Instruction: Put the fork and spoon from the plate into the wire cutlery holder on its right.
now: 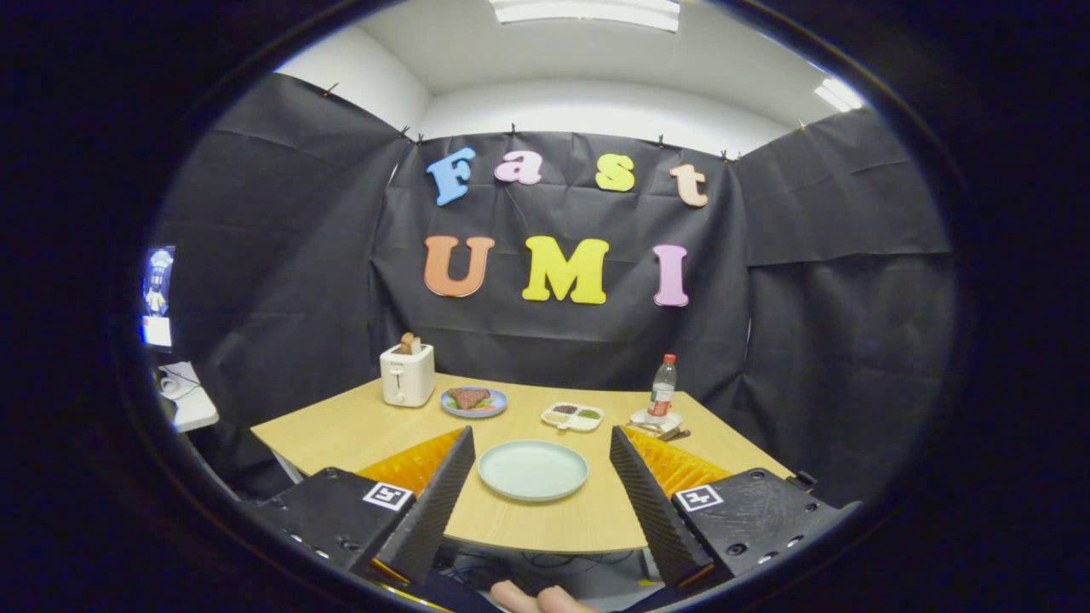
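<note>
Nearest the camera, the claw is seen with its two fingers spread wide apart and nothing held between them; both fingertips hang at the near edge of the light wooden worktop. Below the fingers, a small part of a person's hand is visible. Between the fingers, close to the near edge of the worktop, a round pale green plate is laid flat, and no cutlery can be made out on it. Beyond the plate, toward the far edge, a small white divided dish with dark and green fillings is placed. To its left a round blue plate carrying brown and red food is set, and further left, near the far left corner, a white toaster with a slice of toast standing in its slot is found. At the far right corner a clear plastic bottle with a red cap and red label is stood upright on a small white saucer. Just in front of that saucer, some small metallic items are laid on the worktop; whether these are the fork and spoon cannot be told. Behind the worktop, black cloth is hung as the booth wall.
</note>
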`<action>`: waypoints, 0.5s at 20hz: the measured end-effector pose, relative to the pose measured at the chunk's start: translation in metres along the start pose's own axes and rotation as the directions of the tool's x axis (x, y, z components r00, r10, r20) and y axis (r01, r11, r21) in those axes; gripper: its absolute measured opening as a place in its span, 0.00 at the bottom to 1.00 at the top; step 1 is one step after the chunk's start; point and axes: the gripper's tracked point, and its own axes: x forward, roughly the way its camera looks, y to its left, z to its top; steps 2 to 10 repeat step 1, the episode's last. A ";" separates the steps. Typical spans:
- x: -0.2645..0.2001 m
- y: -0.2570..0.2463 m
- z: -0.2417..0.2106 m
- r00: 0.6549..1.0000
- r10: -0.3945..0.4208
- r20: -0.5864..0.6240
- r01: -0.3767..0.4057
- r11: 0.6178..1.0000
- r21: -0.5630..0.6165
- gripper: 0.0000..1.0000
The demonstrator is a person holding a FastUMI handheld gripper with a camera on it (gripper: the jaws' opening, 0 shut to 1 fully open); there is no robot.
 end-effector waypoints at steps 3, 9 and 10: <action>-0.001 0.000 0.000 1.000 0.000 0.003 0.000 1.000 0.010 0.96; -0.001 0.000 0.000 1.000 0.000 0.003 0.000 1.000 0.010 0.96; -0.001 0.000 0.000 1.000 0.000 0.003 0.000 1.000 0.010 0.96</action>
